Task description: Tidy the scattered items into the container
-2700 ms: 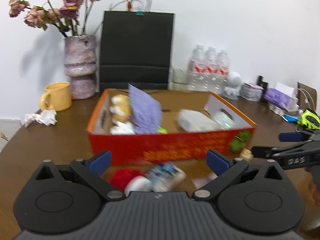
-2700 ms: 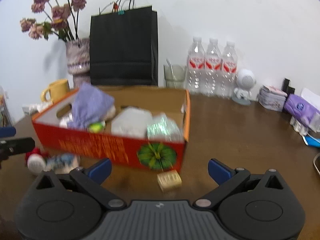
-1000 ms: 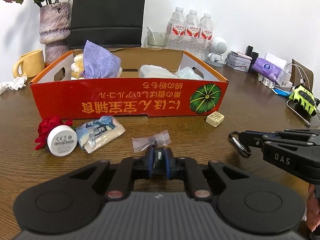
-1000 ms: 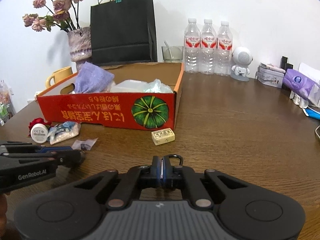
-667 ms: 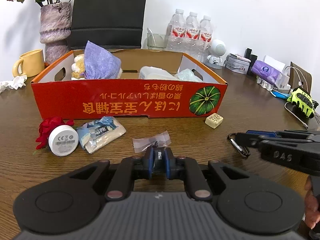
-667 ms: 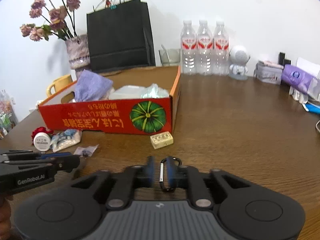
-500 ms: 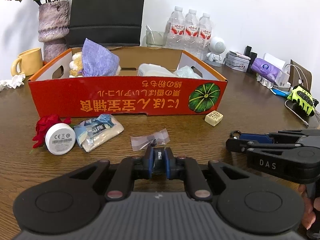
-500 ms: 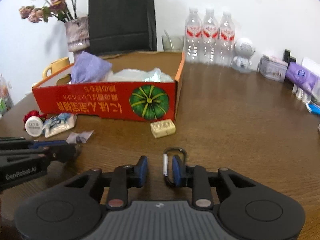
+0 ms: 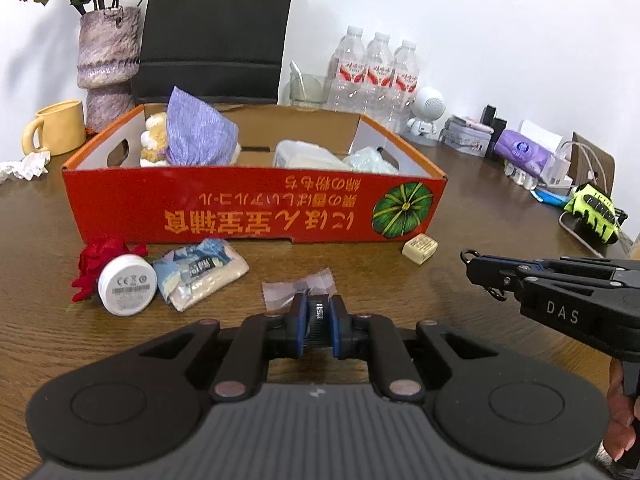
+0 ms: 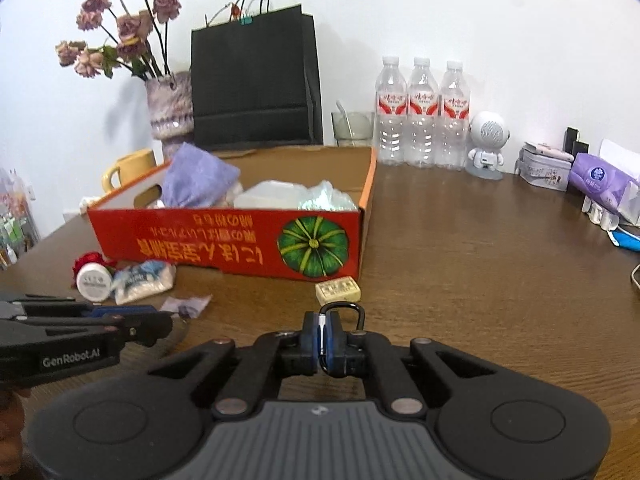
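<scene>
Left side first: the left hand-held gripper [image 9: 319, 330] has not budged over the last second, jaws pinched on a small black part inside the clear sachet [image 9: 298, 290], which lies on the bench [image 10: 480, 280] in front of the red pumpkin box [image 9: 256, 204]. We read that grab as done; lift into the box is next.

The change is on the right: the right hand-held gripper [image 10: 322, 338] had its jaws apart around the black carabiner [image 10: 347, 312] half a second ago and now they are pressed together on its gate side, loop poking out front and right. So we judge both picks secured and both items ready to carry.

Still loose on the bench, left to right: red rose [image 9: 98, 256], white round puck [image 9: 127, 285], blue-white packet [image 9: 202, 272], tan block [image 9: 419, 248] at the box corner.

Hard to see: what the black part in the sachet is; whether the carabiner is clear of the bench; box contents beyond the purple pouch [image 9: 198, 132], which hides most of a plush toy.
</scene>
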